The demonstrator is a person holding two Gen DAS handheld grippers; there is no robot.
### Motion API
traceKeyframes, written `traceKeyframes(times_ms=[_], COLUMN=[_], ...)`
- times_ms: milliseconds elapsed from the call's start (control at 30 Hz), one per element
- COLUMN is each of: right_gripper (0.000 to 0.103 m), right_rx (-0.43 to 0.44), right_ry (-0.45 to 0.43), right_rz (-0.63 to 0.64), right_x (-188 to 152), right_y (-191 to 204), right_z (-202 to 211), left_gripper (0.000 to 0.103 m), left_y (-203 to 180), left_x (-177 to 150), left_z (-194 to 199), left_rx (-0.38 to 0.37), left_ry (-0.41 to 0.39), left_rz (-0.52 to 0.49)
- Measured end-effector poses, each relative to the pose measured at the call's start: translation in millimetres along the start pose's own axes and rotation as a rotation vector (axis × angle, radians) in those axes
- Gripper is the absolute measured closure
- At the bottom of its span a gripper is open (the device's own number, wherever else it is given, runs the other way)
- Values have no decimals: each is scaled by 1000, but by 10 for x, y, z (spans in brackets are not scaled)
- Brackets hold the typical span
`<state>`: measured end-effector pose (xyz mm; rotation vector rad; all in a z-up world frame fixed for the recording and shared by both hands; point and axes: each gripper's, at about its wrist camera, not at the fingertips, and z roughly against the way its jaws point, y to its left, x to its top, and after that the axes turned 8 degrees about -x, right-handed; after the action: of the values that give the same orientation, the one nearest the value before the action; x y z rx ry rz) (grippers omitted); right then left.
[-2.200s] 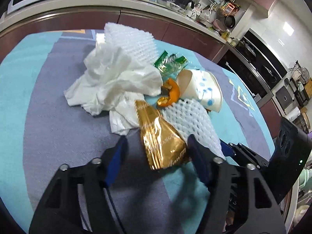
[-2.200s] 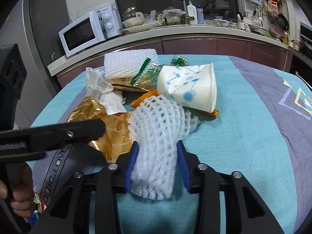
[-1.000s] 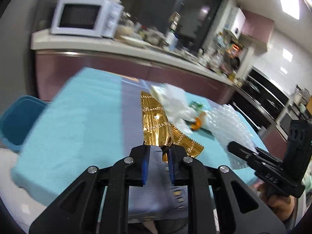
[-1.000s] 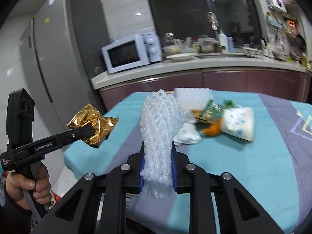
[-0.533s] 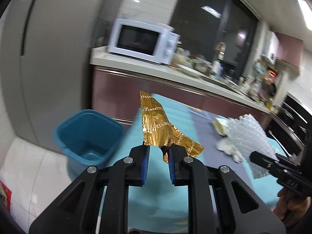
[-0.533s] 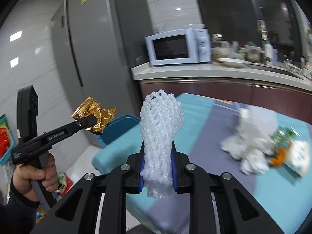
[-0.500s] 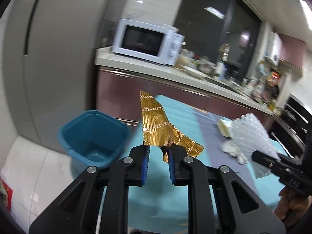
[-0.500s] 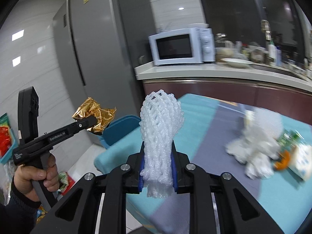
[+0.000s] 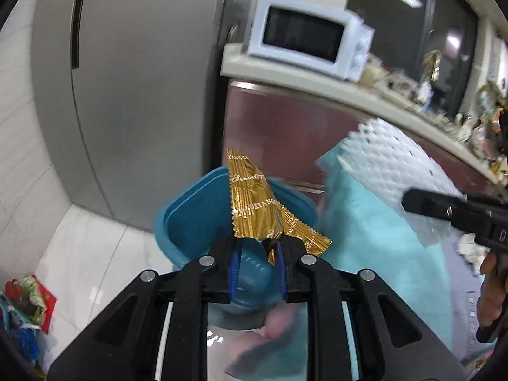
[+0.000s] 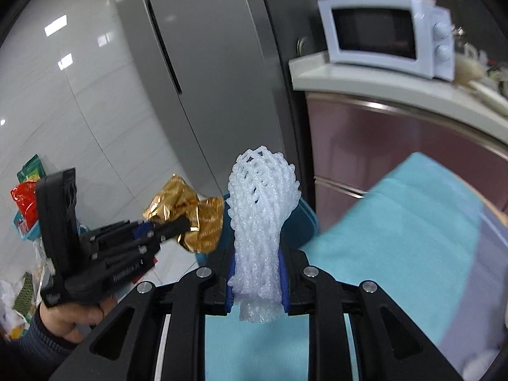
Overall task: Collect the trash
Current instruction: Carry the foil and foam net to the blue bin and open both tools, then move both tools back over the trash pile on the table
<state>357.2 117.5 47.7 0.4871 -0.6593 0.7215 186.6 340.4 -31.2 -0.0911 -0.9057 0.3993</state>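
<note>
Left wrist view: the left gripper (image 9: 256, 250) holds the gold wrapper (image 9: 254, 203) as its jaws begin to open, the wrapper standing up over the blue bin (image 9: 197, 222) just ahead and below (the nearer drop).

Right wrist view: the right gripper (image 10: 256, 270) pinches the foam net (image 10: 262, 209) upright, the bin (image 10: 301, 222) mostly hidden behind it.

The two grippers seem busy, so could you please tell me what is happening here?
A person is clearing trash with a gripper in each hand. The left gripper carries a gold wrapper over the blue bin, and its jaws are opening. The right gripper is clamped on a white foam net beside the bin.
</note>
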Motion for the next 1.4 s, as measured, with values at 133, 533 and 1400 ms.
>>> traceKeyframes(times_ms=[133, 533, 1400], right_gripper=[83, 56, 20], right_rx=[32, 30, -18], right_ry=[123, 291, 64], right_rz=[-19, -66, -81], right_x=[175, 316, 224], right_y=[-3, -24, -142], right_z=[-603, -1409, -550], left_gripper=[83, 31, 6], left_y=[182, 226, -171], left_x=[47, 56, -146], left_z=[-372, -1028, 156], left_rx=[55, 147, 167], left_ry=[65, 143, -44], left_rz=[-1, -54, -67])
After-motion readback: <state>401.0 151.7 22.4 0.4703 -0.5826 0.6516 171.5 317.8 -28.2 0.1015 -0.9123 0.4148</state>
